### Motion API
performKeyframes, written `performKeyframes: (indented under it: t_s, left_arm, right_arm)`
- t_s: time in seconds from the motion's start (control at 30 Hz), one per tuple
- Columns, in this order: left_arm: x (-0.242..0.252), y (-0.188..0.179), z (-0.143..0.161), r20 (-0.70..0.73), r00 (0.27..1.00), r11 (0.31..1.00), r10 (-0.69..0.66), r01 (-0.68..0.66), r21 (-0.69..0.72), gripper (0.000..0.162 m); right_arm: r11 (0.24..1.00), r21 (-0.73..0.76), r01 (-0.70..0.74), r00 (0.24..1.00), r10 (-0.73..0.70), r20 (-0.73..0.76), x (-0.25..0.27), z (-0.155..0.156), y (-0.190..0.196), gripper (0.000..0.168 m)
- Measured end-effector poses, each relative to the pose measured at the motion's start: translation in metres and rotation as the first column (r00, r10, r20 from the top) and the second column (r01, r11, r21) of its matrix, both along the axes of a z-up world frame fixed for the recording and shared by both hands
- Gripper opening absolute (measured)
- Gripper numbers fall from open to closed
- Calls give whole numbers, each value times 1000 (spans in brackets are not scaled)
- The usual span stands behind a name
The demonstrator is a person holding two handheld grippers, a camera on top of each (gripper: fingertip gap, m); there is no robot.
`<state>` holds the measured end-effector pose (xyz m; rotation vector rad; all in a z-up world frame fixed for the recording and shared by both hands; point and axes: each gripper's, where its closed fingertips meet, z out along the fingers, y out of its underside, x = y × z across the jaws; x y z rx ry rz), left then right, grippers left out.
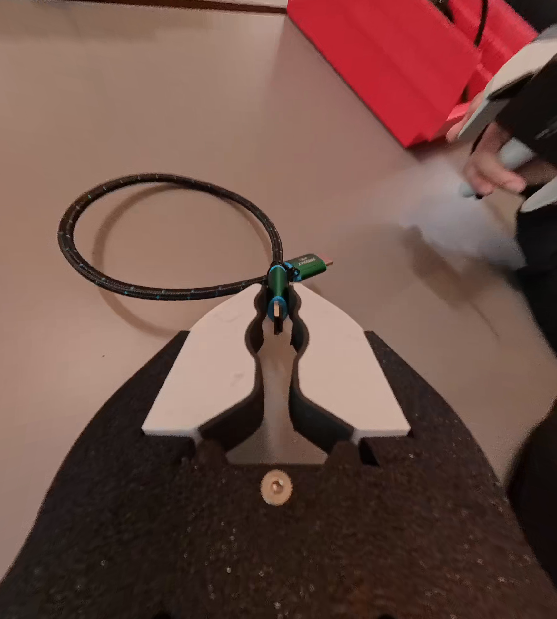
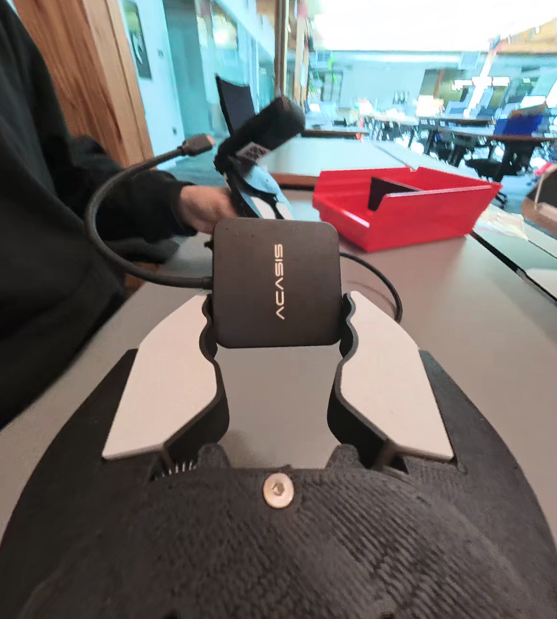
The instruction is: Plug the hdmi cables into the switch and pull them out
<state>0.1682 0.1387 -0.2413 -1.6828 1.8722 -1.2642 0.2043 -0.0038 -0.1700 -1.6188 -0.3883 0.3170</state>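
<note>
1. I am clamping my left gripper (image 1: 276, 310) on one green HDMI plug (image 1: 277, 303), fingers (image 1: 216, 361) closed on its body, its metal tip pointing back toward my camera and its long axis running along the fingers
2. The braided cable (image 1: 129, 234) is looping on the tabletop (image 1: 69, 100) just beyond, its second plug (image 1: 308, 264) lying beside the fingertips
3. My right gripper (image 2: 277, 318) is pinching the black switch (image 2: 275, 284) by its side edges, raised over the tabletop, so the plug needs turning round
4. A red bin (image 2: 404, 214) is sitting farther back

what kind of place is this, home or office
Likely an open-plan office or lab, not a home: rows of desks with office chairs fill the background, beyond a glass wall, and a red parts bin sits on the table.
</note>
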Motion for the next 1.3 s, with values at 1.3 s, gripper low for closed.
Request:
performKeyframes:
  t_s: [1.3]
  left_arm:
    - [36,-35,32,-168,762,607,-625,610,510,15]
  right_arm:
    - [985,-121,123,978,-100,182,12,-29,-6,73]
